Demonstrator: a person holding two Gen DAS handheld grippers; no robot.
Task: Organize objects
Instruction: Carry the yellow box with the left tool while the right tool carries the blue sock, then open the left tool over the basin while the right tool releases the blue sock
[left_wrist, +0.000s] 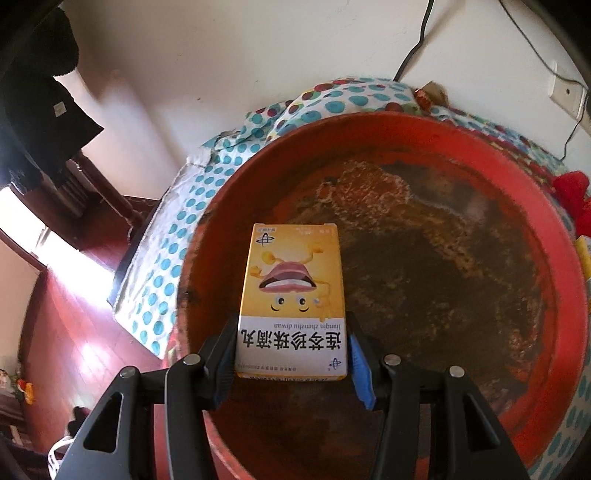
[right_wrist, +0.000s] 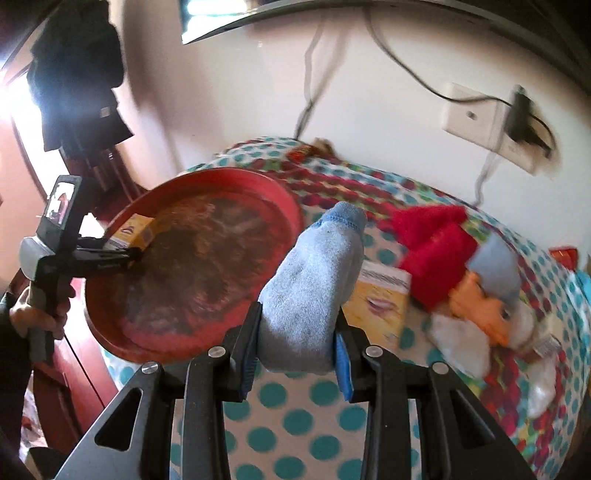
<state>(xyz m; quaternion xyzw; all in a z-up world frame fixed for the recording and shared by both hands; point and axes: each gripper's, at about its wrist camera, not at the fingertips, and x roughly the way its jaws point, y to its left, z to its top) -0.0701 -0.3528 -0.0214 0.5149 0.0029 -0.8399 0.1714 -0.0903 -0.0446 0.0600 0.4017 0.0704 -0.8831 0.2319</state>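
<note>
- The left gripper (left_wrist: 291, 350) held a yellow medicine box (left_wrist: 291, 299), its fingers (left_wrist: 360, 365) closed on the box's near end, over the floor of the big red basin (left_wrist: 561, 295); I could not tell whether the box touched the bottom.
- The right gripper (right_wrist: 295, 354) had its fingers shut on a grey-blue sock (right_wrist: 310, 295), held up just beside the basin, on the side away from the left gripper.
- A second yellow box (right_wrist: 380, 302), a red cloth (right_wrist: 432, 251) and a doll (right_wrist: 491, 306) lay on the spotted bedspread (right_wrist: 288, 417), farther from the basin than the sock.
- I judged this the gathering step: the box wanted releasing into the basin, then the sock carried over its rim.
</note>
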